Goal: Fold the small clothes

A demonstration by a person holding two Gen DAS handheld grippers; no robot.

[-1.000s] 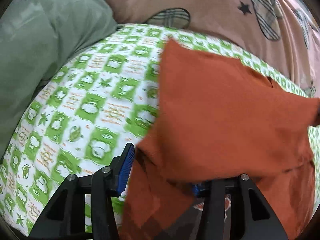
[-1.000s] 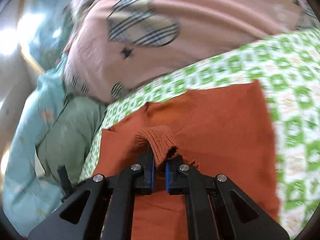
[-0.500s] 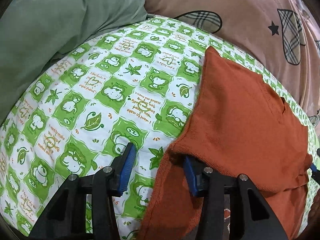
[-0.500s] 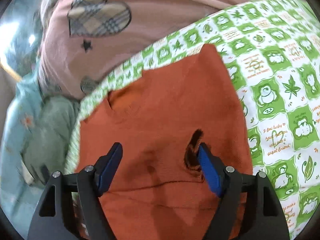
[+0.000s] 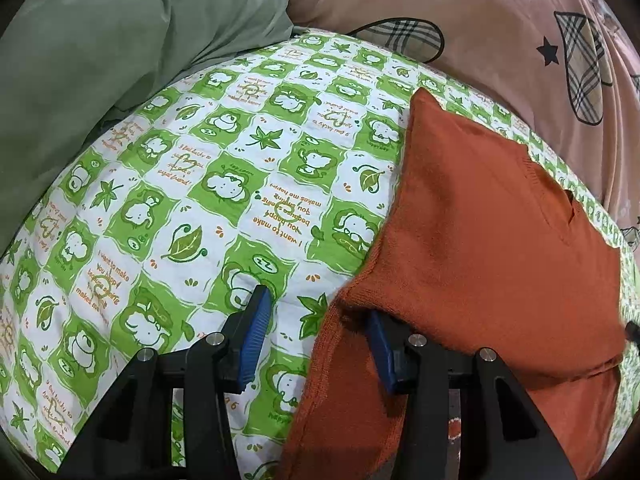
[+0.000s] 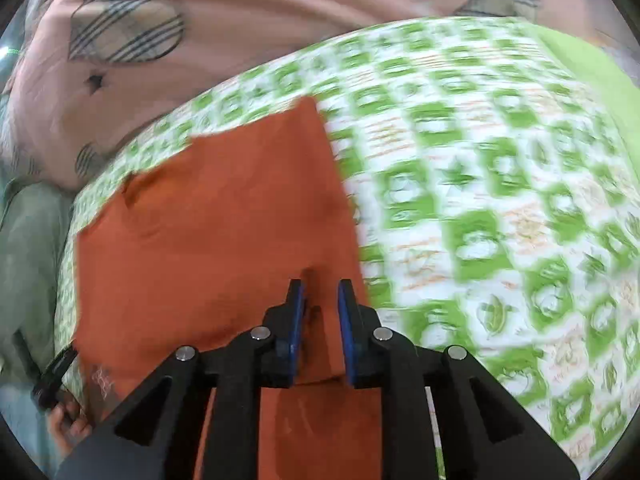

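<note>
An orange knit garment (image 5: 488, 240) lies folded on the green-and-white patterned sheet (image 5: 224, 184); it also shows in the right wrist view (image 6: 224, 216). My left gripper (image 5: 316, 340) is open at the garment's near left corner, its right finger (image 5: 380, 352) tucked under the fold's edge, its left finger over bare sheet. My right gripper (image 6: 320, 320) hovers over the garment's right part near the sheet (image 6: 500, 200), jaws narrowed with a small gap and nothing pinched between them.
A grey-green pillow (image 5: 100, 40) lies at the back left. A pink blanket (image 5: 500, 20) with plaid patches runs along the back, also in the right wrist view (image 6: 240, 20). A plain lime-green cloth (image 6: 592, 60) lies at the far right.
Both grippers let go of the garment, which now lies folded flat. The left one pulled back leftward; the right one opened wide, then narrowed its jaws while swinging right.
</note>
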